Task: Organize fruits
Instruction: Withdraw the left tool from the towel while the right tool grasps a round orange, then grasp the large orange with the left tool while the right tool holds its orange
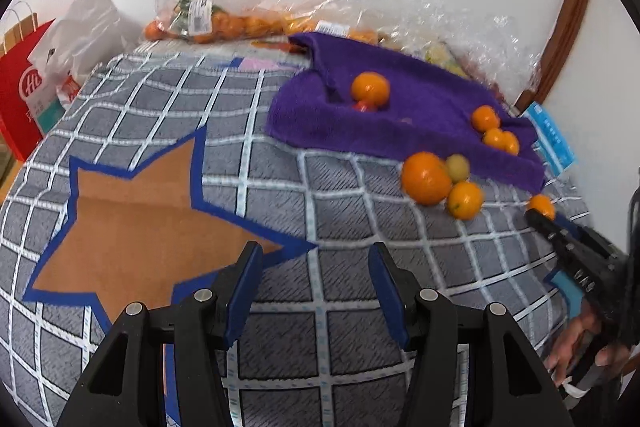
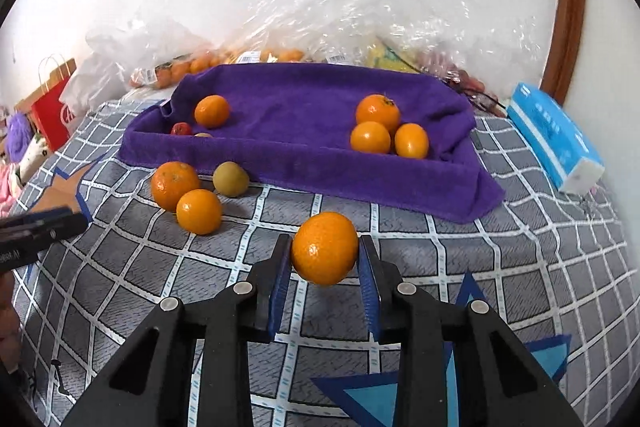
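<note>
My right gripper (image 2: pixel 325 255) is shut on an orange (image 2: pixel 325 247) and holds it above the grid cloth, in front of the purple towel tray (image 2: pixel 304 163). The tray holds three oranges (image 2: pixel 372 137) at its right, and an orange (image 2: pixel 212 111) with a small red fruit (image 2: pixel 181 129) at its left. Two oranges (image 2: pixel 199 211) and a greenish fruit (image 2: pixel 231 179) lie on the cloth before the tray. My left gripper (image 1: pixel 316 279) is open and empty above the cloth, left of the loose oranges (image 1: pixel 426 178). The right gripper (image 1: pixel 538 217) with its orange (image 1: pixel 542 205) shows at the right in the left wrist view.
Clear plastic bags of fruit (image 2: pixel 248 57) lie behind the tray against the wall. A blue tissue pack (image 2: pixel 556 135) lies right of the tray. A red paper bag (image 1: pixel 24 95) stands at the far left. An orange star patch (image 1: pixel 132 223) marks the cloth.
</note>
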Action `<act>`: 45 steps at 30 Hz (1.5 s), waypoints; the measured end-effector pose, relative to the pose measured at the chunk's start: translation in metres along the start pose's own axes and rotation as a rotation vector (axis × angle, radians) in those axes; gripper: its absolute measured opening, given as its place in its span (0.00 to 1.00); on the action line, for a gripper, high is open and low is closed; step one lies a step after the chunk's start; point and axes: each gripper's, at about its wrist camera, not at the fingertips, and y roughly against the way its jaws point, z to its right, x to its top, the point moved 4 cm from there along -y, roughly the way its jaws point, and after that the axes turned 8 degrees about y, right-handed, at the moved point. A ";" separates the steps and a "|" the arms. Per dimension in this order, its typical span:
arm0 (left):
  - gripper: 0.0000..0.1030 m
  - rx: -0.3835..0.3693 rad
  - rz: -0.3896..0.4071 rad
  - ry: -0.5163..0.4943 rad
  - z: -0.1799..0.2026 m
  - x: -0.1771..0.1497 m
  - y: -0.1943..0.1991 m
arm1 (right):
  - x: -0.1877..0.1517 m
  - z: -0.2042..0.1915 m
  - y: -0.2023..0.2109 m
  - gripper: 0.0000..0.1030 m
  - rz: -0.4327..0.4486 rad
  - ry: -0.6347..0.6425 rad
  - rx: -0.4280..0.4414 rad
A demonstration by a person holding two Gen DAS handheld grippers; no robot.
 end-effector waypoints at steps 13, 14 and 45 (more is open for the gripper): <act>0.51 0.054 0.010 -0.012 0.001 -0.012 0.011 | 0.000 0.018 0.009 0.31 0.070 -0.103 0.070; 0.50 0.042 0.006 -0.006 0.002 -0.011 0.012 | -0.001 0.020 0.011 0.31 0.077 -0.111 0.064; 0.37 -0.119 -0.079 -0.064 0.100 0.041 -0.057 | -0.004 0.032 0.031 0.31 0.147 -0.093 -0.032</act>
